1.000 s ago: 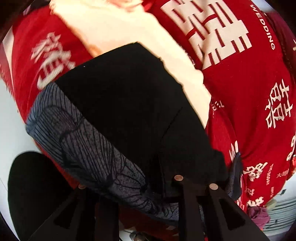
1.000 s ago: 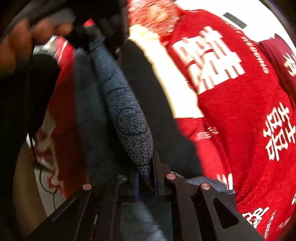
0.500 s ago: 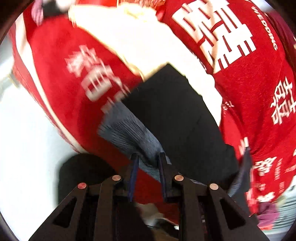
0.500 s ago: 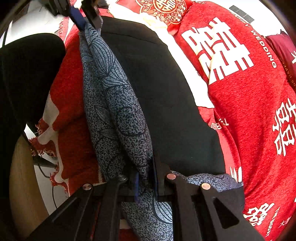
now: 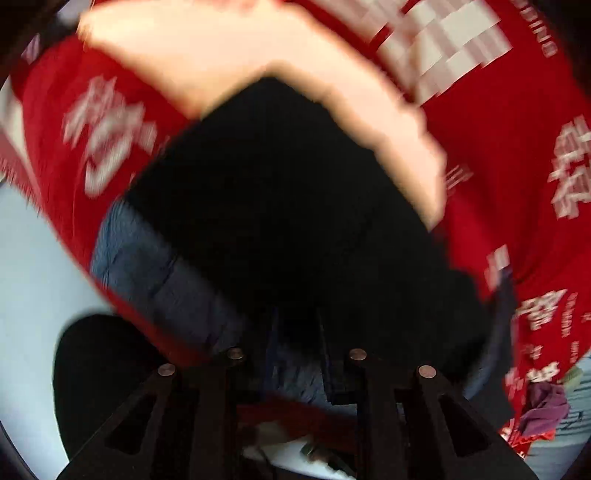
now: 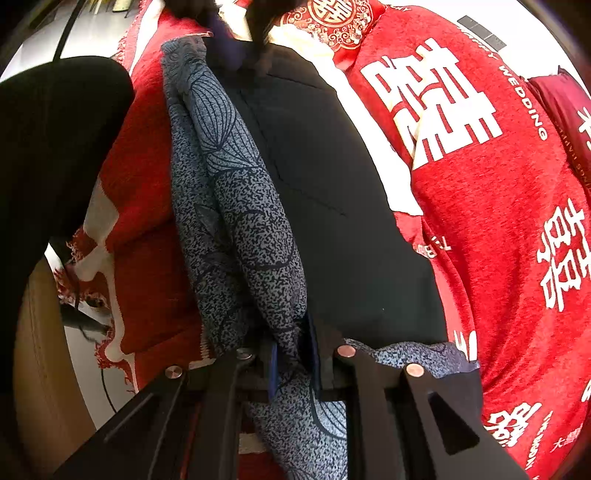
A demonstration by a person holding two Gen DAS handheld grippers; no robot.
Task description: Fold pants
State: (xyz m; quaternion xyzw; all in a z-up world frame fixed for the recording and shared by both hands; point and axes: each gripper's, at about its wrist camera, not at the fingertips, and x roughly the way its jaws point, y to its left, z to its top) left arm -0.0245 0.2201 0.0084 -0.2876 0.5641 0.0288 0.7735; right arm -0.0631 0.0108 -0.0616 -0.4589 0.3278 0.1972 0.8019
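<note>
My right claw (image 6: 293, 354) is pinched tight on the grey patterned edge of the pants (image 6: 236, 221), with the cloth bunched between the two fingers and spilling below them. From there the patterned strip runs up and away to the top of the right view, where my left claw (image 6: 236, 33) appears to hold its far end, though that part is dark and hard to read. Left view is motion-blurred: my left claw (image 5: 295, 343) has its fingers nearly together, with blue-grey cloth between them, so it looks clamped on the pants (image 5: 288, 206). The black body of the pants lies flat just beyond both claws on the red blanket (image 6: 517, 221) with white characters. A cream panel (image 5: 258, 48) shows past the pants' far edge. A black rounded shape (image 6: 48, 147) sits off to the left.
</note>
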